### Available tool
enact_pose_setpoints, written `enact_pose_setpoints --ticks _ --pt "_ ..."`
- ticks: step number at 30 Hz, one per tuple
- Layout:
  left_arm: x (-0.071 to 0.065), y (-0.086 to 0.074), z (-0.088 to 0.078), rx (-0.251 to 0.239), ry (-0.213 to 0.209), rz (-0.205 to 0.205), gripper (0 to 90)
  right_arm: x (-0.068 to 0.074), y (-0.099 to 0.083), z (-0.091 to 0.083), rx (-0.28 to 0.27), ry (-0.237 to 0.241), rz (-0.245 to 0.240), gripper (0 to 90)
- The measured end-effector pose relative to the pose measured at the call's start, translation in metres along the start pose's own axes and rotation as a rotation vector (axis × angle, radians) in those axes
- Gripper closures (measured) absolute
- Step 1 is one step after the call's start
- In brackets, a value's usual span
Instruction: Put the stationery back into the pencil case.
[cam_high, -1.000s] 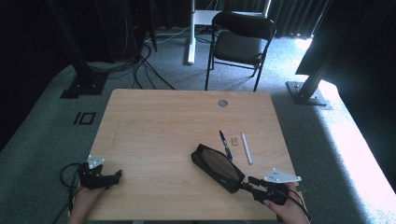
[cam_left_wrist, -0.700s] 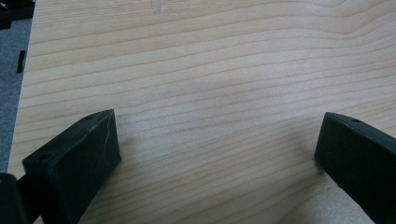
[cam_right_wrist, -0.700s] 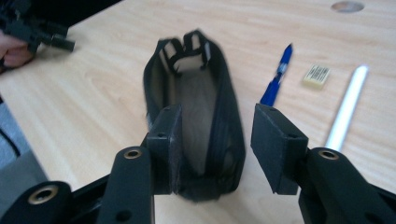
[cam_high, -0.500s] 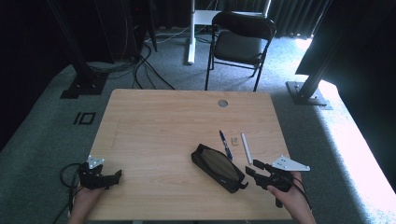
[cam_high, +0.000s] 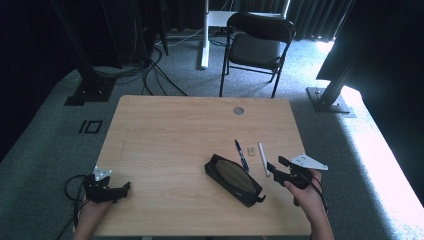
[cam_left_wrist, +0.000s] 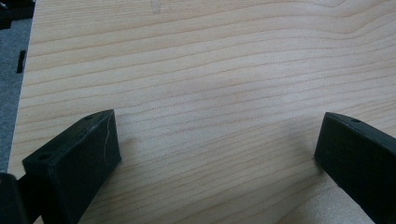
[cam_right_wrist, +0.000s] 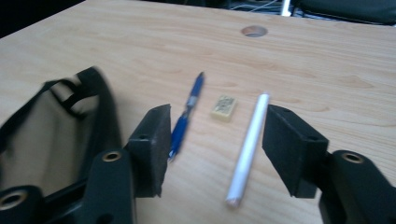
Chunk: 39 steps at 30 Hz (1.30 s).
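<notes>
Left gripper (cam_high: 124, 187): it rests at the near left corner of the table (cam_high: 175, 130). Its jaws are wide open. Only bare wood shows between them in the left gripper view. It holds nothing.

Pouch (cam_high: 234, 179): a long black pouch with a brownish top side. It lies flat and slanted, just to the left of the right gripper. A small black loop sticks out at its near end. In the right gripper view it sits left of the left jaw, dark at the rim and tan inside.

Blue pen (cam_right_wrist: 187, 114): thin, blue, with a dark tip. It lies flat just past the tip of the left jaw, beside the pouch.

Eraser (cam_right_wrist: 223, 107): a little pale block, between the pen and the white stick, ahead of the jaws.

White stick (cam_right_wrist: 247, 148): long, round and white. It lies flat on the wood. Its near end sits between the two jaws, closer to the right one. The pads do not touch it.

Right gripper (cam_high: 274, 167): a hand holds it low over the table, pointing at the white stick. Its jaws have just been opening and stand about half open. They grip nothing.
</notes>
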<state>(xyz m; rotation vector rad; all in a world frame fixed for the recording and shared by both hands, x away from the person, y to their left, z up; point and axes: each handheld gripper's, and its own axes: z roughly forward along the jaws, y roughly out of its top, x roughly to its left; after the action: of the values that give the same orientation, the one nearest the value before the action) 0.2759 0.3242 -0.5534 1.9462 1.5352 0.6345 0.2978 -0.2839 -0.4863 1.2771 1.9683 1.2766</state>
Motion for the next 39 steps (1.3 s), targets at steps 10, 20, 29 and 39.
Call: enact_pose_setpoints --ticks 10,20,29,39 --pt "0.000 0.000 0.000 -0.001 -0.001 -0.001 0.4 -0.019 0.000 0.041 0.071 -0.064 0.035 40.4" --pt "0.000 0.000 0.000 -0.001 -0.001 -0.001 0.4 -0.024 0.007 0.073 0.123 -0.106 0.042 44.9" --pt "0.000 0.000 0.000 -0.001 -0.001 -0.001 0.4 -0.026 0.001 0.094 0.189 -0.149 0.058 54.3" --pt "0.000 0.000 0.000 -0.001 -0.001 -0.001 0.4 -0.023 -0.011 0.098 0.235 -0.178 0.060 61.7"
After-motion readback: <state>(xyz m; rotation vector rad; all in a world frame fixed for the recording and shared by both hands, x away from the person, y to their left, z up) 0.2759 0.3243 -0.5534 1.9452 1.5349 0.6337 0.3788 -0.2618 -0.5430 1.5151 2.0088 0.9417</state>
